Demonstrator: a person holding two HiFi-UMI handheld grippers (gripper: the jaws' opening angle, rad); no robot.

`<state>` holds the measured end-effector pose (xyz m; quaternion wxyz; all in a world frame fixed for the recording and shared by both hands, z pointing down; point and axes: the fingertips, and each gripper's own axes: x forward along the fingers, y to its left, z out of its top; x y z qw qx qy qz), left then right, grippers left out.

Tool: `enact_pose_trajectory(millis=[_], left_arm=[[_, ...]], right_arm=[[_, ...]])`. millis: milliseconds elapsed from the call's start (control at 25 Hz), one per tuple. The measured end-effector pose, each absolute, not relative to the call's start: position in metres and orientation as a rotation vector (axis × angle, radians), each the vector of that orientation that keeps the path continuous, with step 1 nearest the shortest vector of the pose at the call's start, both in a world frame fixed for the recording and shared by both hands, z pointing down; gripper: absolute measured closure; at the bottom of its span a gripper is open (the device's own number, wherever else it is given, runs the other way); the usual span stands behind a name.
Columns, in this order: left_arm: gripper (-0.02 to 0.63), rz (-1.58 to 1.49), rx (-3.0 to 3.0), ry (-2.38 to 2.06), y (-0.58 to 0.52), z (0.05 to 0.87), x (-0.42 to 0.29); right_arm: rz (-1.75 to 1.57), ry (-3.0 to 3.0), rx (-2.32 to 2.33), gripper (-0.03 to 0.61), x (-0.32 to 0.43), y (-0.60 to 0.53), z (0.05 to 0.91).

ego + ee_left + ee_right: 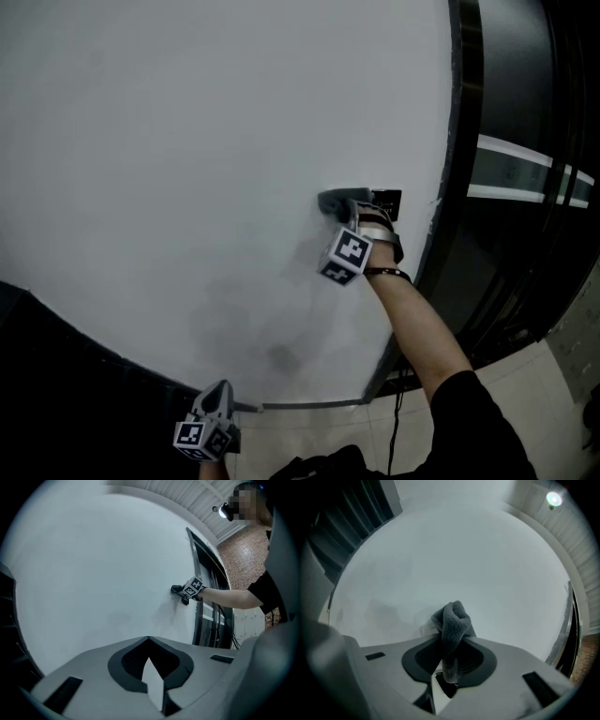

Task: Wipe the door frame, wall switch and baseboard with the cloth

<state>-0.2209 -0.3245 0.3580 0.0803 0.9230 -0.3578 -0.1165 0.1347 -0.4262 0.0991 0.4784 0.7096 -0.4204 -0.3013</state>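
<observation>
Presently right tongs (449,640) clenched on cloth (453,619) beside wall switch (386,201); left tongs (149,639) closed, empty

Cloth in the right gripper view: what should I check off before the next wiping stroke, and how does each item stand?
1. Cloth gripped: ok. The right gripper is shut on the cloth.
2. Cloth against the wall: ok. Its bunched end touches the white surface.
3. Cloth on the switch: cannot tell. The cloth hides what lies under it.
4. Left gripper out of the way: ok. It hangs low, shut and empty, well apart from the cloth.
5. Door frame within reach: probably ok. It runs just to the right of the cloth.
</observation>
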Motion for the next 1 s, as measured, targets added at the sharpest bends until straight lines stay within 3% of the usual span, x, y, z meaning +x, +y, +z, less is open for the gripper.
enact_pose_trajectory(millis=[1000], left_arm=[[0.621,-0.295,2.785,-0.973,-0.327,0.362,-0.204]], right_arm=[[-0.651,-1.098,1.639,0.502,0.14,-0.429,0.156]])
